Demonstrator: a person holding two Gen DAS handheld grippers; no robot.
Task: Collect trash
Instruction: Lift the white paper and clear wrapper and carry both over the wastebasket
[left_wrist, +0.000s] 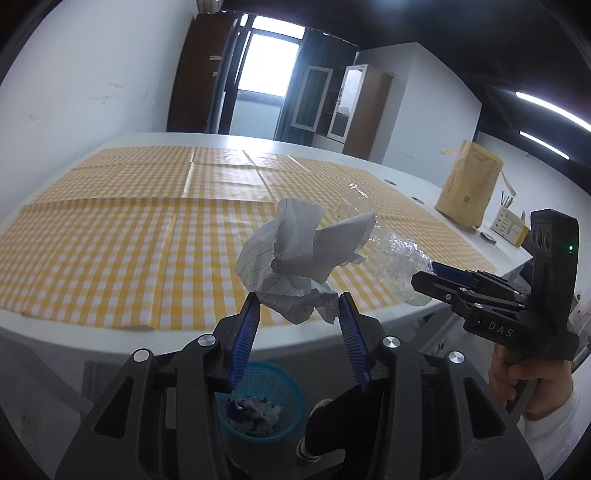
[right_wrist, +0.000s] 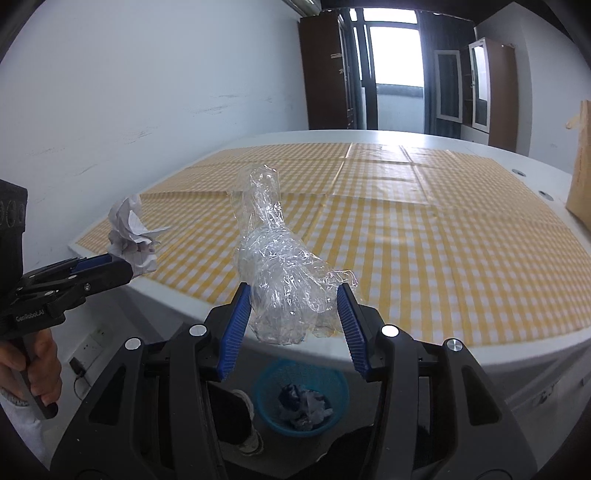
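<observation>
My left gripper (left_wrist: 299, 301) is shut on a crumpled ball of lined white paper (left_wrist: 295, 254), held in the air over the table's near edge. My right gripper (right_wrist: 294, 295) is shut on a crushed clear plastic bottle (right_wrist: 277, 266), likewise lifted. Each gripper shows in the other's view: the right gripper (left_wrist: 428, 277) with the clear plastic (left_wrist: 399, 258), the left gripper (right_wrist: 122, 267) with the paper (right_wrist: 129, 232). Below on the floor stands a blue mesh basket (left_wrist: 291, 387), also seen from the right wrist as the basket (right_wrist: 266, 384), holding crumpled paper scraps.
A white table (right_wrist: 517, 354) carries a yellow checked cloth (left_wrist: 110, 240). At its right end stand a brown padded envelope (left_wrist: 467, 184) and a small pen holder (left_wrist: 511, 221). A person's hands (left_wrist: 517, 376) grip both handles. Shoes show on the floor beside the basket.
</observation>
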